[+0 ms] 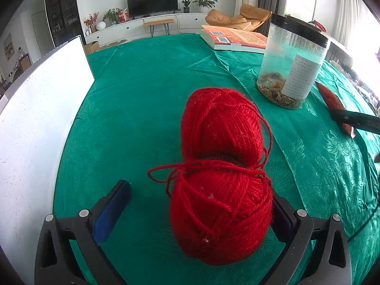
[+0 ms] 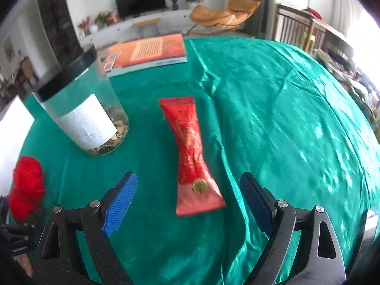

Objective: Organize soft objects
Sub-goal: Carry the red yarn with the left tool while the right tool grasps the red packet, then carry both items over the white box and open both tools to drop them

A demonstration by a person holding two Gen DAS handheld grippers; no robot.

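**Yarn on my left, red packet on my right**

So there I was at the table with the green cloth [image 1: 133,109] spread over it. My left gripper [image 1: 201,201] had its jaws spread wide around the red yarn ball [image 1: 220,173]. The yarn sat against the right finger [image 1: 282,223], while the left blue pad [image 1: 111,213] stood clear of it with cloth showing in between, so no squeeze on it. A loose strand looped off the yarn's middle toward the left.

My right gripper [image 2: 190,204] was also wide open, hanging over a red packet [image 2: 193,156] that lay flat on the cloth, pinched in at its waist, with a gold seal near the end closest to me. The packet's near end fell between the two fingers but neither pad touched it. That view was a bit blurry.

Off to the side stood a clear jar [image 2: 87,109] with a black lid and a white label, some dried bits at the bottom. An orange book [image 2: 147,52] lay further back. A white board [image 1: 40,109] stood at the left edge of the table.
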